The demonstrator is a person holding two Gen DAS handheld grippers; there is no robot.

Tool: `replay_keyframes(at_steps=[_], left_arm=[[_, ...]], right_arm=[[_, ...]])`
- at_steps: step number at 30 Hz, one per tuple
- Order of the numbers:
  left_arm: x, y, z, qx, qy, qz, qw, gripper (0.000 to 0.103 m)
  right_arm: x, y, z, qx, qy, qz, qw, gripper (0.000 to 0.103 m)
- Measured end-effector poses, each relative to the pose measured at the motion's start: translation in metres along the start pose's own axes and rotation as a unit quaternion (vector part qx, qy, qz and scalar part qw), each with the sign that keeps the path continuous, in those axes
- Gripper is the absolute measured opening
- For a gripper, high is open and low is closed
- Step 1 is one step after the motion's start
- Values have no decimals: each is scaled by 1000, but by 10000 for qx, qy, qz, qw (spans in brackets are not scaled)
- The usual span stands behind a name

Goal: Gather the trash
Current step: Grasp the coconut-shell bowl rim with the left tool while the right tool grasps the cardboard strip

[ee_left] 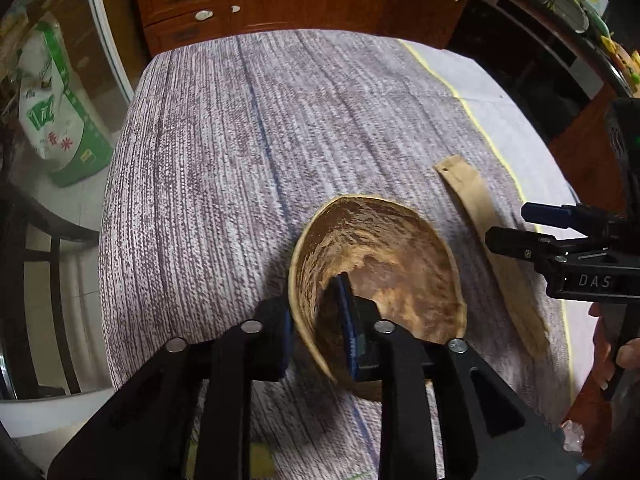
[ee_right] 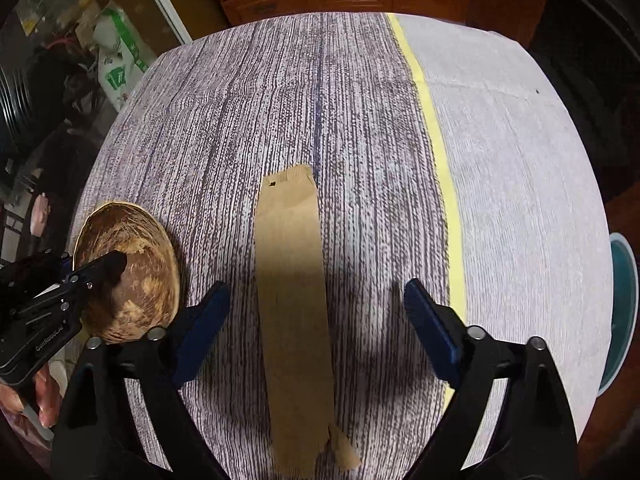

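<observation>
Brown and hard, the coconut shell half (ee_left: 380, 280) sits on the woven tabletop (ee_left: 224, 152) just left of the cardboard strip (ee_right: 292, 300), which I take as my landmark. My left tool (ee_left: 316, 320) straddles the shell's rim, one pad inside the bowl and one outside; the jaws are narrow, but I cannot tell whether the pads actually press on the wall. I judge the shell stiff, light and a little slick on its curved outside, so the thin rim is the sensible place to pinch, with a pad on each face.

The strip itself lies flat, running straight away from me, its far end cut with a small hole and its near end torn. It looks thin, light and bendy, and flat stock like this is awkward to lift; I would pinch it across its narrow width.

My right tool (ee_right: 316, 328) hangs over the strip with its fingers (ee_right: 430, 328) spread wide, one on each side, touching nothing. Right of the strip runs a yellow stripe (ee_right: 436, 148) in the cloth.
</observation>
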State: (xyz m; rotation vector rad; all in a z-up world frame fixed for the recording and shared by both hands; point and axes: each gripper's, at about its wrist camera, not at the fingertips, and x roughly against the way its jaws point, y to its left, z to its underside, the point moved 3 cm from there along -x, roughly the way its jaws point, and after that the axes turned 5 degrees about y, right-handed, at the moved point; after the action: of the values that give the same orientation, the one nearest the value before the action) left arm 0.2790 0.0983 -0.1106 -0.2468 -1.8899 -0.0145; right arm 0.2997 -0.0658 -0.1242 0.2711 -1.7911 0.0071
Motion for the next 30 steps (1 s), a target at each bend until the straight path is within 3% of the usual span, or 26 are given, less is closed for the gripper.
replay_keyframes(at_steps=[6, 10, 13, 15, 16, 19, 22, 24, 26, 28, 30], left_arm=[[-5, 8, -4, -3, -5, -1, 10000, 31], [-5, 9, -3, -12, -28, -31, 10000, 48], [-5, 7, 0, -58, -44, -84, 9999, 53], [-6, 4, 0, -100, -50, -173, 9998, 55], [-7, 3, 0, -106, -52, -206, 9997, 55], [-7, 1, 0, -85, -57, -232, 9997, 58], [-8, -3, 0, -121, -71, -281, 9995, 58], [-8, -9, 1, -180, -83, -252, 9995, 48], [-4, -19, 1, -272, -130, -363, 9989, 29], [3, -25, 1, -281, -247, -431, 9984, 17], [13, -30, 0, -211, -343, -417, 9983, 13]], right_arm=[[-11, 6, -10, 177, 33, 178, 9997, 71], [-14, 16, -11, 459, -30, 474, 9978, 65], [-11, 25, -9, 703, -130, 464, 9964, 44], [-10, 31, -7, 811, -107, 408, 9958, 15], [-9, 31, -6, 795, -59, 340, 9962, 10], [-4, 21, -3, 499, 96, -91, 9987, 9], [10, 5, 1, 248, 16, -213, 9995, 9], [19, -6, 4, 123, -59, -172, 9998, 9], [26, -19, 7, -15, -129, -60, 9999, 9], [30, -31, 11, -167, -151, -46, 9997, 9], [35, -42, 19, -264, -187, -33, 9995, 9]])
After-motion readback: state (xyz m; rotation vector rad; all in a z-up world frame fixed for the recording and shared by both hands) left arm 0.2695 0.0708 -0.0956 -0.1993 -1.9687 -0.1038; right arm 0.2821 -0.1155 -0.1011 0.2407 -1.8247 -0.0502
